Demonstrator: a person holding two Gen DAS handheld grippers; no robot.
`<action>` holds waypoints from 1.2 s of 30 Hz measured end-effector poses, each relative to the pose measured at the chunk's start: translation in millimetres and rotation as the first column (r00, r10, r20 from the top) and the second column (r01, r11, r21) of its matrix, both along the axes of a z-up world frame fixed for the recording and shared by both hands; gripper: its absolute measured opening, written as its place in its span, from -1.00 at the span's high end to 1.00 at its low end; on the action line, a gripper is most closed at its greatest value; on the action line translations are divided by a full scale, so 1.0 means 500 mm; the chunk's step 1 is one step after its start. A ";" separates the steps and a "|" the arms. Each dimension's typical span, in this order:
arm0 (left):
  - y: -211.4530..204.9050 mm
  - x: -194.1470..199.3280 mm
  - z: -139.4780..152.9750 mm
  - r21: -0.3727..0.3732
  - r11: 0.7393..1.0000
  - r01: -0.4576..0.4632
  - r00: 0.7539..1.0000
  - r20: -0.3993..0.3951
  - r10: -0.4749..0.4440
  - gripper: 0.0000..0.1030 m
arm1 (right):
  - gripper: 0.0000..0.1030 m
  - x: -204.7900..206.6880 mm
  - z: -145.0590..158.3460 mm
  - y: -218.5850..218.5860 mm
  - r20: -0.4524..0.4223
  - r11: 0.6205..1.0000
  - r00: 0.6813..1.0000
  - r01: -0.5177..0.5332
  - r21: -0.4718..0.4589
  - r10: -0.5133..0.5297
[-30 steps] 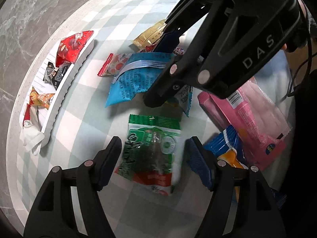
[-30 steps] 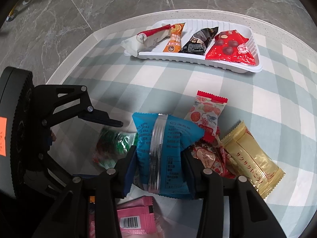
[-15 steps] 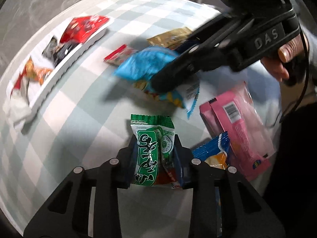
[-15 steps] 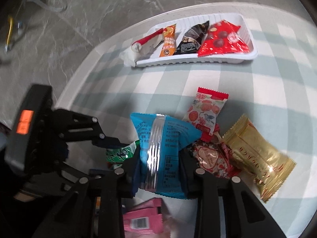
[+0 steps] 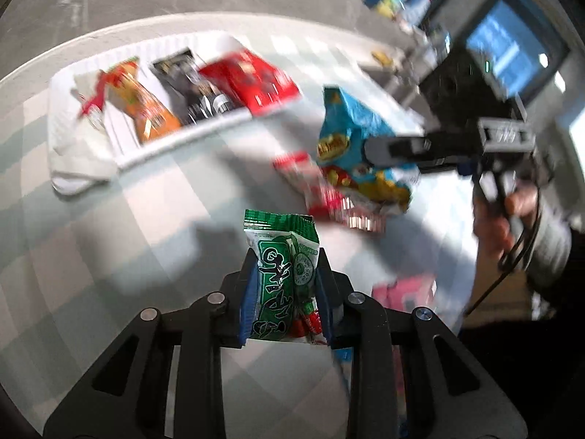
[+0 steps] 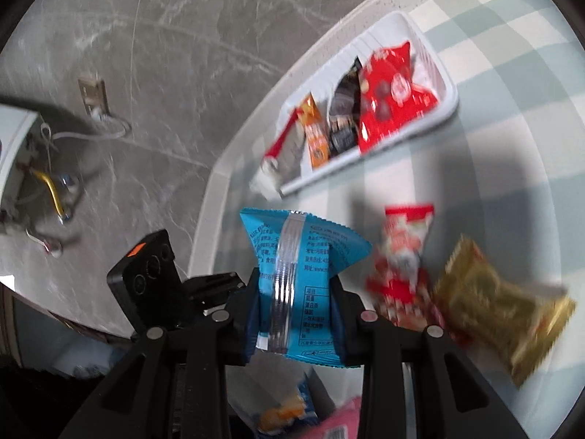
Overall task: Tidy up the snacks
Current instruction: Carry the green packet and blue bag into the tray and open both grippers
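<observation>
Left wrist view has the left gripper (image 5: 286, 292) clamped tight on a green snack packet (image 5: 283, 274), sitting bottom centre of the frame. It's a crinkly little pillow pack, green with white lettering, a round white seal on the front and a bit of red at the lower end. Blue pads press on both of its sides.

Upper left of that frame is the white tray (image 5: 87, 168), with an orange packet (image 5: 142, 106), a black packet (image 5: 197, 87) and a red packet (image 5: 252, 84) lying side by side in it. All pretty blurry. Right of centre the right gripper (image 5: 380, 152) holds a blue snack bag (image 5: 351, 142) up above the checked tabletop (image 5: 109, 256), with a hand (image 5: 501, 216) on its handle at the right edge. A pink packet (image 5: 406, 292) peeks out at lower right.

Right wrist view shows that same bag (image 6: 296, 278) from its back: bright blue, a shiny silver seam down the middle, fine print on both sides, zigzag top edge. The gripper (image 6: 296, 314) is pinching it at the waist, so it bulges above the pads. To the right, on the tabletop, lie a red-and-white packet (image 6: 402, 263) and a gold packet (image 6: 497, 303), just beside each other. The tray (image 6: 444, 109) is in the upper right.
</observation>
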State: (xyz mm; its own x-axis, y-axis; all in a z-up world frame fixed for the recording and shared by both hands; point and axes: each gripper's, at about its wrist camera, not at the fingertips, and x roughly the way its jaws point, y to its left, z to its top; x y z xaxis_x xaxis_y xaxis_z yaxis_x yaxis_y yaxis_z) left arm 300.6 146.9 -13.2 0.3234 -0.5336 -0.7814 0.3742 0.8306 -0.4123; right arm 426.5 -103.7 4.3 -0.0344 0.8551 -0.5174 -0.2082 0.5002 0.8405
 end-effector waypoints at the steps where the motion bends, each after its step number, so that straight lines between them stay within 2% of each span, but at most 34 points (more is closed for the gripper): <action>1: 0.008 0.011 0.007 -0.016 1.000 -0.022 1.000 0.003 0.022 0.50 | 0.33 0.012 0.000 0.005 0.000 1.000 1.000 0.006 0.002 -0.006; 7: 0.056 0.085 0.053 -0.080 0.987 -0.142 0.989 0.035 0.145 0.50 | 0.33 0.088 0.011 0.035 0.018 0.999 0.999 0.039 0.000 -0.039; 16: 0.111 0.198 0.076 -0.087 0.964 -0.253 0.965 0.047 0.258 0.50 | 0.32 0.211 -0.003 0.096 0.045 0.996 0.996 0.082 -0.029 -0.081; 22: 0.126 0.292 0.058 -0.057 0.951 -0.303 0.951 0.053 0.306 0.49 | 0.30 0.281 -0.025 0.126 0.057 0.991 0.992 0.113 -0.075 -0.109; 26: 0.123 0.338 0.047 -0.004 0.938 -0.348 0.935 0.067 0.347 0.46 | 0.26 0.320 -0.026 0.144 0.095 0.984 0.990 0.116 -0.136 -0.104; 29: 0.119 0.357 0.038 0.038 0.933 -0.359 0.931 0.079 0.355 0.33 | 0.13 0.327 -0.018 0.156 0.145 0.976 0.986 0.107 -0.189 -0.080; 30: 0.118 0.359 0.039 0.048 0.929 -0.367 0.928 0.090 0.362 0.08 | 0.04 0.325 -0.015 0.158 0.159 0.975 0.984 0.105 -0.197 -0.074; 31: 0.117 0.358 0.039 0.050 0.927 -0.373 0.925 0.098 0.367 -0.05 | -0.05 0.323 -0.012 0.160 0.174 0.973 0.982 0.103 -0.208 -0.067; 36: 0.111 0.351 0.053 0.108 0.915 -0.389 0.916 0.156 0.370 -0.06 | -0.11 0.298 0.012 0.155 0.244 0.968 0.969 0.096 -0.233 -0.037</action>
State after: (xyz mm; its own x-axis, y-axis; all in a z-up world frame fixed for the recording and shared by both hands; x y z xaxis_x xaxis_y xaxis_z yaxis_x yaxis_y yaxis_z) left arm 475.9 202.5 13.2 0.5833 -0.2438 -0.7748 0.0621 0.9645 -0.2567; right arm 575.3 -26.1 10.2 0.1664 0.6997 -0.6948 -0.3454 0.7014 0.6235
